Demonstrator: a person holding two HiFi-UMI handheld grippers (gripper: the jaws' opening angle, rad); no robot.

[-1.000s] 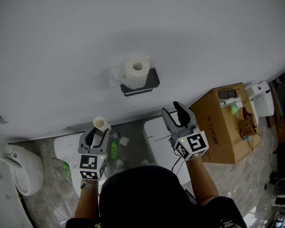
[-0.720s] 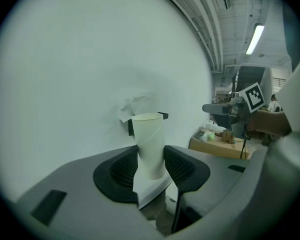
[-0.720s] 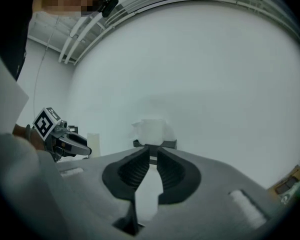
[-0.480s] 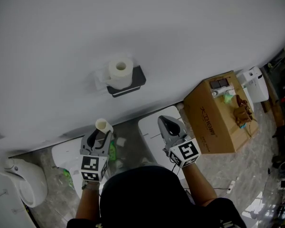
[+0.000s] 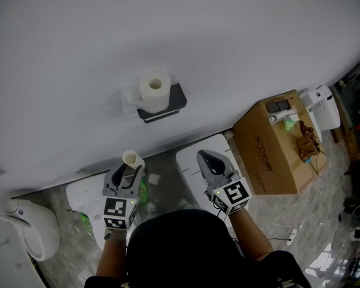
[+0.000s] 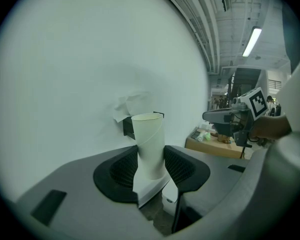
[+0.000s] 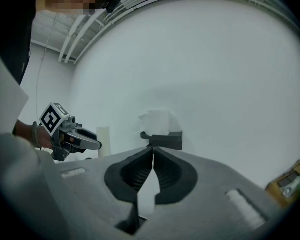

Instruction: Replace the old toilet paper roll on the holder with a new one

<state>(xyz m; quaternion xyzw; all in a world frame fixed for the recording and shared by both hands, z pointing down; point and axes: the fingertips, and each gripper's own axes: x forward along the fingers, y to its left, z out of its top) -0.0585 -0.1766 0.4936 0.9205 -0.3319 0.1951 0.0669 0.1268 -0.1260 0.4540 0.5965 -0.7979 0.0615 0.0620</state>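
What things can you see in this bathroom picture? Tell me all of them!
Toilet paper roll: one, white, on the holder.
Holder: one, black, on the white wall.
Cardboard tube: one, off-white, between the left gripper's jaws.
Cardboard box: one, brown, on the floor at the right.
Ceramic fixture: one, white, bottom left; maybe a toilet.
Left gripper: one, grey, shut on the cardboard tube.
Right gripper: one, grey, shut and empty.

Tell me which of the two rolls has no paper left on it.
The bare cardboard tube, held upright in the left gripper. The other roll, on the wall holder, is thick with white paper.
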